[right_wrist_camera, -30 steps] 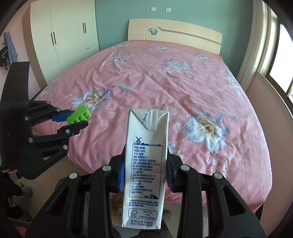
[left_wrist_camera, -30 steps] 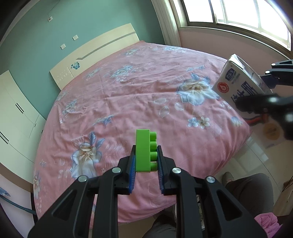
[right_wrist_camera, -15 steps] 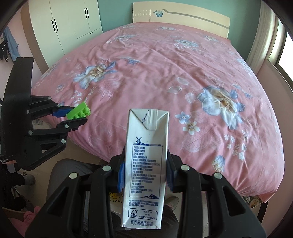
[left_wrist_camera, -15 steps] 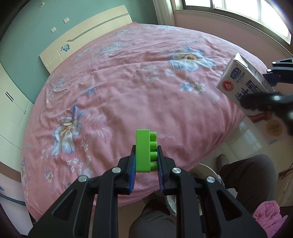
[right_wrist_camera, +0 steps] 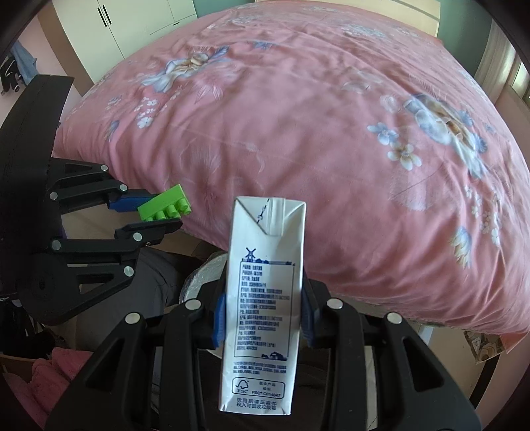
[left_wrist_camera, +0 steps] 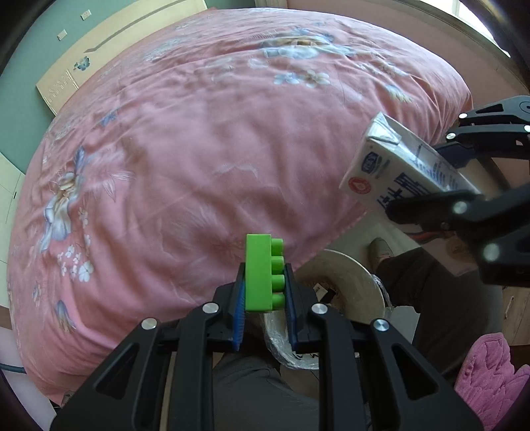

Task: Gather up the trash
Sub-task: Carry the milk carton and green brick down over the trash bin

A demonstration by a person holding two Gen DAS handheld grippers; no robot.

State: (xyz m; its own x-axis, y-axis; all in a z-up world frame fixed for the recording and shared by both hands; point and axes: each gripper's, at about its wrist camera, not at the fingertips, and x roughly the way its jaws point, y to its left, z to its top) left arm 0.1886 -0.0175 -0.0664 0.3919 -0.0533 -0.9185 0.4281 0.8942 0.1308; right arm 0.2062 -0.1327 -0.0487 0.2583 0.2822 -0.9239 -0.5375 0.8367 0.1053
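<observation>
My left gripper (left_wrist_camera: 264, 298) is shut on a green toy brick (left_wrist_camera: 261, 272), studs facing right; the brick also shows at the left of the right wrist view (right_wrist_camera: 164, 204). My right gripper (right_wrist_camera: 263, 315) is shut on a white milk carton (right_wrist_camera: 261, 298) with blue print, held upright; the carton also shows at the right of the left wrist view (left_wrist_camera: 397, 175). A white round bin with a clear plastic liner (left_wrist_camera: 347, 298) stands on the floor below both grippers, just off the bed's edge; in the right wrist view (right_wrist_camera: 202, 275) the carton mostly hides it.
A bed with a pink floral cover (left_wrist_camera: 198, 149) fills the space ahead. The person's grey-trousered legs (left_wrist_camera: 447, 298) flank the bin. A pink cloth (left_wrist_camera: 490, 374) lies at the lower right. White wardrobes (right_wrist_camera: 132, 30) stand at the far left.
Both grippers have tilted down and pulled back toward the foot of the bed. The white bin has come into view beneath them. Both still hold their objects.
</observation>
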